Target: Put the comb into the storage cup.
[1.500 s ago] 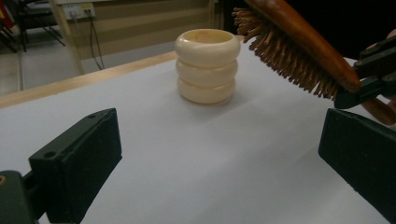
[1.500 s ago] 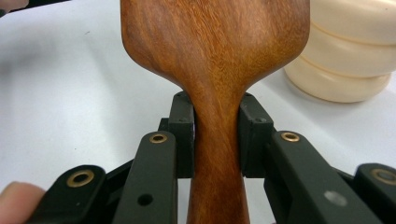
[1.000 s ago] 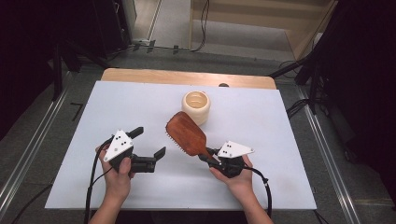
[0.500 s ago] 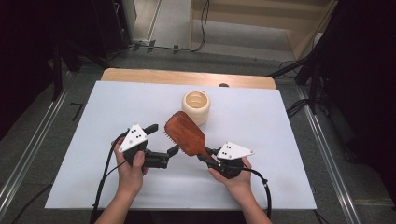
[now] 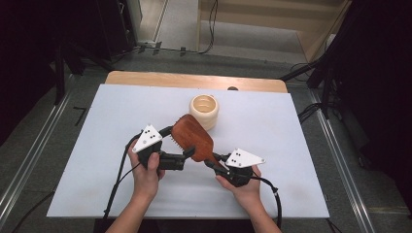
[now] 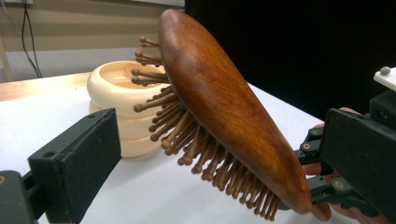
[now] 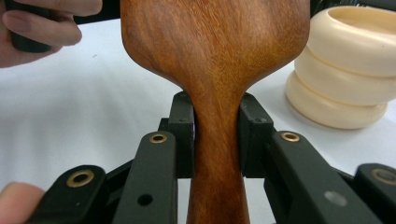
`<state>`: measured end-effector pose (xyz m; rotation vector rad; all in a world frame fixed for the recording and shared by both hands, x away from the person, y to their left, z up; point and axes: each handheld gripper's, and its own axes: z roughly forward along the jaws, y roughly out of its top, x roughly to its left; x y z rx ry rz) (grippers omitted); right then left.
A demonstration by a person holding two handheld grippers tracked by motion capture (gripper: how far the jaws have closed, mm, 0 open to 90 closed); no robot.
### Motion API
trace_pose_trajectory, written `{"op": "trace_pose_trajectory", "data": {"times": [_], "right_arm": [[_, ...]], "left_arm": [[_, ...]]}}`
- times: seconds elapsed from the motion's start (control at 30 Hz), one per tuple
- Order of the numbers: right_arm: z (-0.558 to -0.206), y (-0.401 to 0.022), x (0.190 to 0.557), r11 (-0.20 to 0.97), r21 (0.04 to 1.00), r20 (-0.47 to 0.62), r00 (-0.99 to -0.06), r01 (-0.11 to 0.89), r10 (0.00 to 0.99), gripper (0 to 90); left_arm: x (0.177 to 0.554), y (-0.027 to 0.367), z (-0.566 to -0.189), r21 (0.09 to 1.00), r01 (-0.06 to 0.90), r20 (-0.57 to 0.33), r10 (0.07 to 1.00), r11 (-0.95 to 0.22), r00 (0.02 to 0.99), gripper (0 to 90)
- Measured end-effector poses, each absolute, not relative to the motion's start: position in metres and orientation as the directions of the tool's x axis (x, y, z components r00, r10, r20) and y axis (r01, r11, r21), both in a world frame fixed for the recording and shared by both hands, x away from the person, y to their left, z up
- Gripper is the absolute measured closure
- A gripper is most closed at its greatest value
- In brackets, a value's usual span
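White table top [image 5: 97, 126], dark room around it. Count: 2 grippers, 1 wooden hairbrush, 1 cream ribbed cup. Left gripper [image 5: 180, 141] jaws spread wide, brush head sitting between them, nothing clamped. Hairbrush [image 5: 193, 138] tilted, bristles facing the left gripper, handle pinched tight in the right gripper [image 5: 216, 162]. Cup [image 5: 204, 110] upright just beyond the brush head, past both grippers

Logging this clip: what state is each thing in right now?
Hairbrush: held off the table by its handle, tilted, bristles toward the left gripper.
Cream cup: upright on the table, looks empty.
Right gripper: shut on the handle.
Left gripper: open around the brush head.
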<state>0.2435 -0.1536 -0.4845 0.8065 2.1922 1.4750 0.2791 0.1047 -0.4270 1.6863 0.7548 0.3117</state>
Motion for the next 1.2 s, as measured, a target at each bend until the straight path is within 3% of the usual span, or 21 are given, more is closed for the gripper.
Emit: {"op": "trace_pose_trajectory", "data": {"times": [0.57, 0.97, 1.2], "right_arm": [[-0.482, -0.149, 0.240, 0.263, 0.939, -0.002, -0.760, 0.223, 0.649, 69.9], [-0.481, -0.141, 0.236, 0.250, 0.940, 0.002, -0.735, 0.232, 0.678, 69.9], [-0.481, -0.140, 0.236, 0.237, 0.942, 0.011, -0.729, 0.236, 0.685, 69.9]], "left_arm": [[0.285, 0.082, -0.424, 0.926, 0.375, -0.272, 0.599, -0.050, 0.753, 0.6], [0.289, 0.079, -0.427, 0.903, 0.429, -0.318, 0.655, -0.010, 0.686, 27.1], [0.290, 0.081, -0.426, 0.897, 0.442, -0.360, 0.605, 0.014, 0.710, 38.1]]}}
